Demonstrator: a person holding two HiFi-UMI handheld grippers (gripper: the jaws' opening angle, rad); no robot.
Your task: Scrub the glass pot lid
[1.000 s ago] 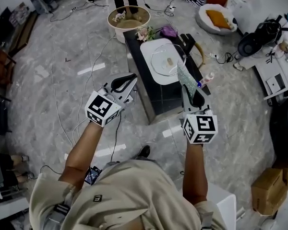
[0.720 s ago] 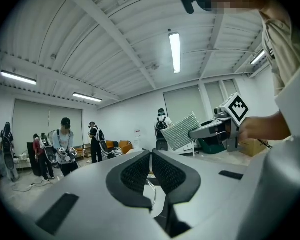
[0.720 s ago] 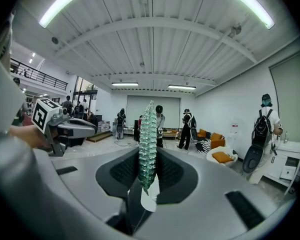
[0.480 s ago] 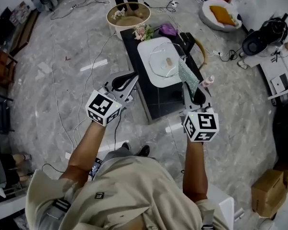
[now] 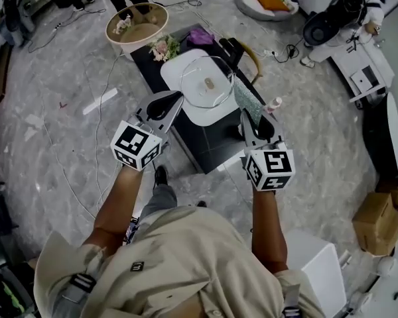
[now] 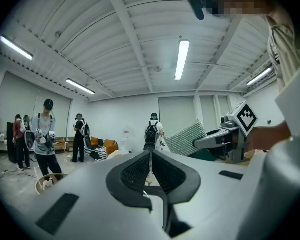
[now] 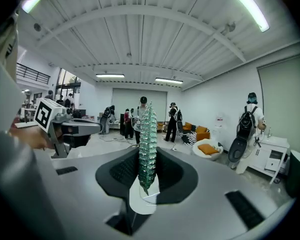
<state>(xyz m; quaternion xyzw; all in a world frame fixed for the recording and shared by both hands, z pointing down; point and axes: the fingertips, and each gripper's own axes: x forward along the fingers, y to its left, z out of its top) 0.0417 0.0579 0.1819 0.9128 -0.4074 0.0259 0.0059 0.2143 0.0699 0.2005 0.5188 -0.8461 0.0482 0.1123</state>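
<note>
Glass pot lid (image 5: 207, 85) noted flat on white tray (image 5: 174, 78), on dark tabletop (image 5: 215, 144). Left hand-held gripper (image 5: 175, 99) held left of lid, jaws pressed together, nothing between. Right hand-held gripper (image 5: 251, 116) held right of lid, clamped on green scrubbing cloth (image 5: 247, 101).

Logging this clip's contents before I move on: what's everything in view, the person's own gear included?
glass pot lid: one, clear, on the white tray
white tray: one, white, on the dark table
dark table: one, black, ahead of the person
flowers: one bunch, pale, table's far end
round basket: one, tan, floor beyond the table
scrub cloth: one, green, between the right tongs' jaws
left tongs: one, grey, shut, empty
right tongs: one, grey, shut on scrub cloth
</note>
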